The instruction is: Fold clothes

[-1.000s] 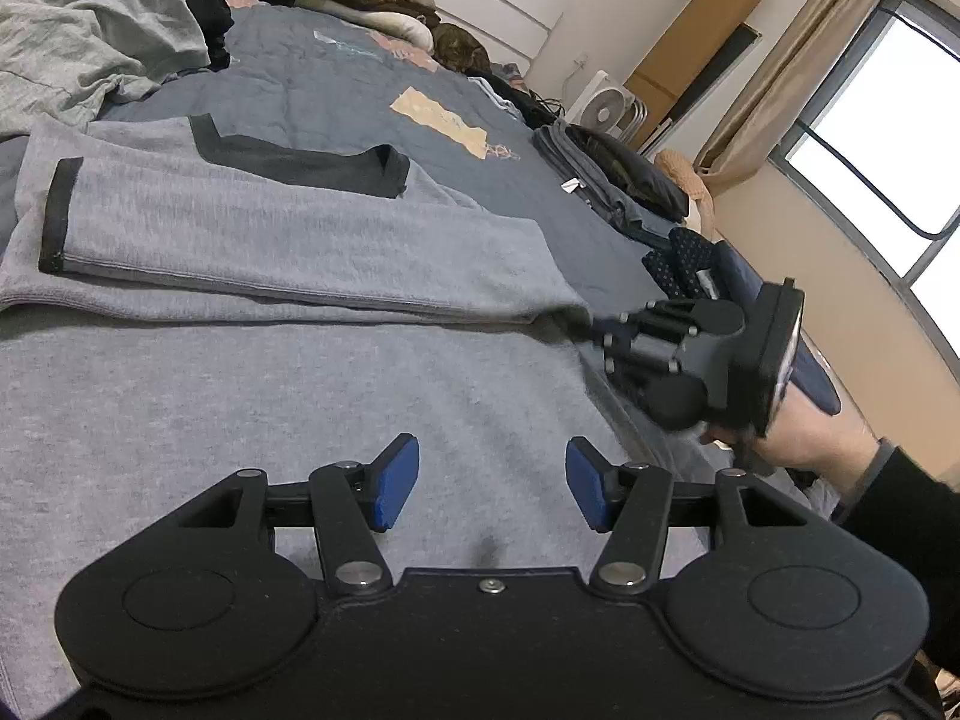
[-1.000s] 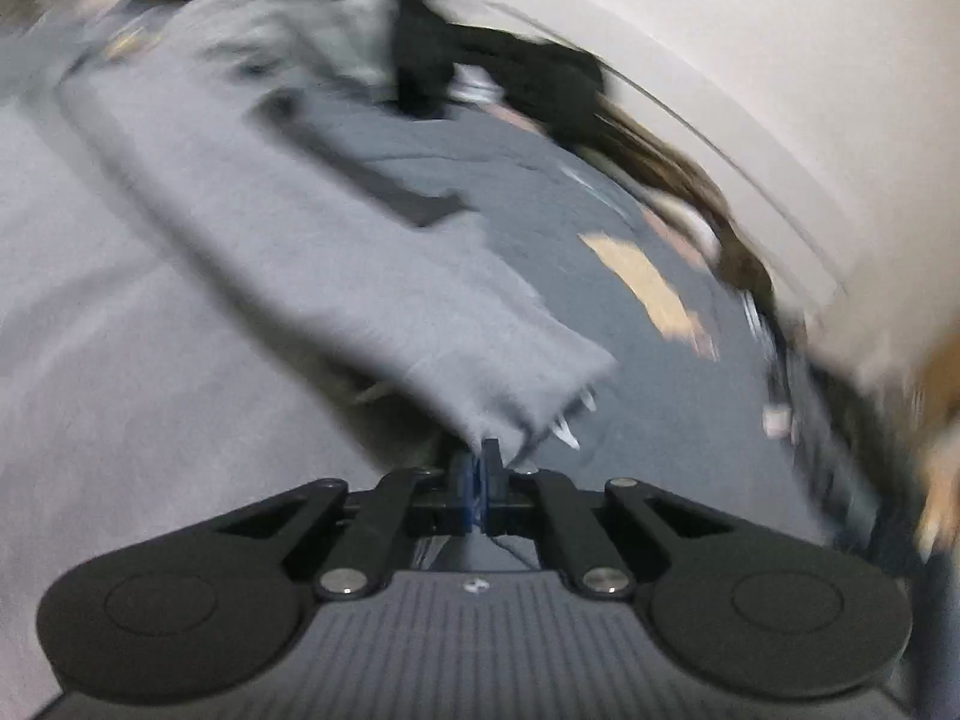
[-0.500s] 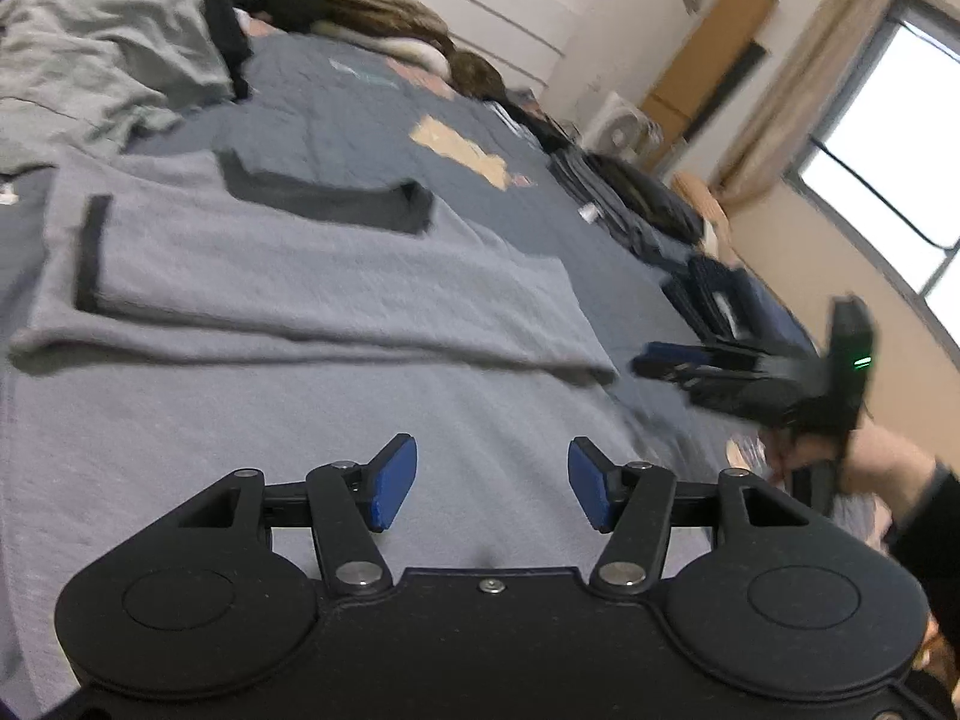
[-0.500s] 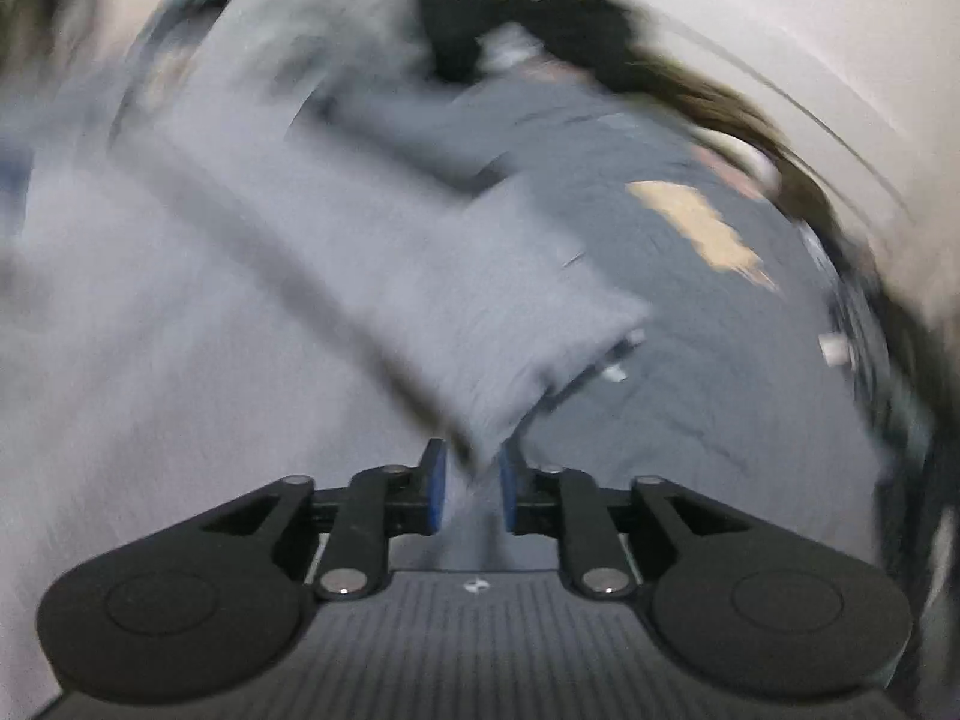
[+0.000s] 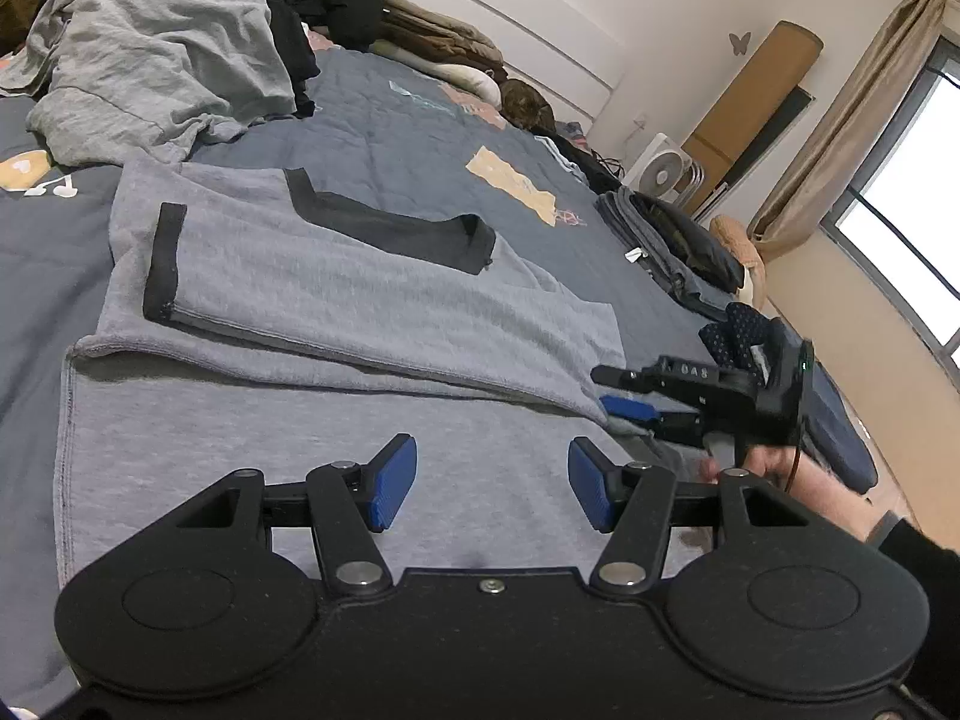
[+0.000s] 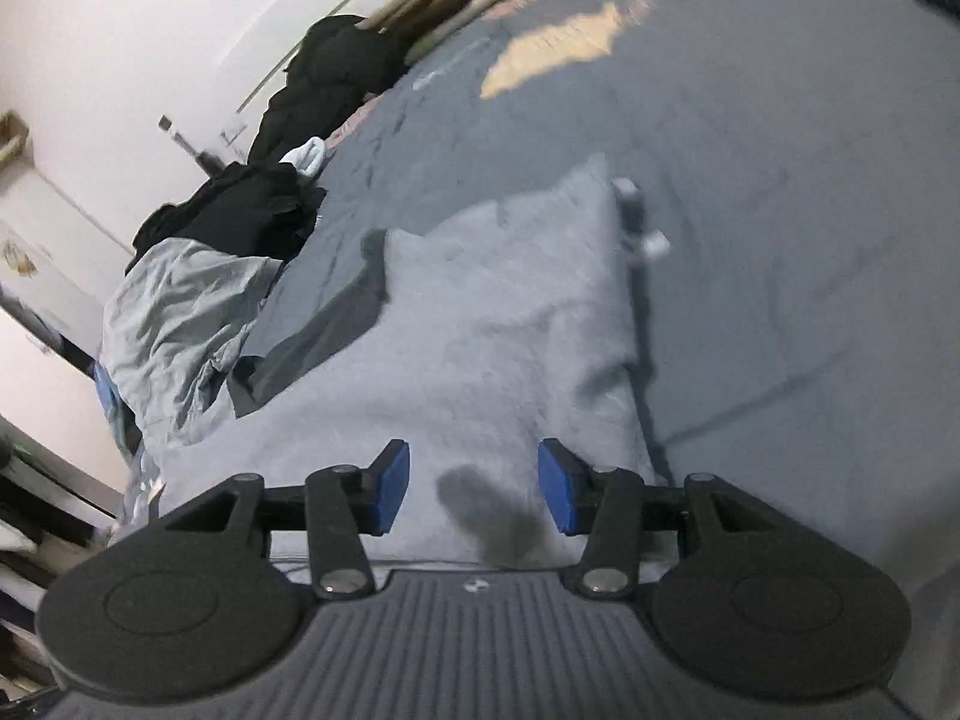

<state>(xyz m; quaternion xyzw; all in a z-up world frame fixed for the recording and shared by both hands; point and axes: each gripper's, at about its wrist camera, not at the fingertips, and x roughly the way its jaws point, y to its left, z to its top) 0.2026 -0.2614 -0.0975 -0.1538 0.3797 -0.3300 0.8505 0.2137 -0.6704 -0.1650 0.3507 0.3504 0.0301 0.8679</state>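
Left gripper is being held about half open above the grey knit sweatshirt with black cuffs and collar, nothing between its blue pads. Right gripper, jaws just opened partway, is being held just off the folded sleeve's end, empty, fabric lying under the gap. The sweatshirt is lying spread on the dark blue-grey bedspread, one sleeve folded across the body. A crumpled light grey garment pile is sitting beyond the collar; folded dark clothes are lining the bed's window-side edge. Bare bedspread is being left open past the collar.
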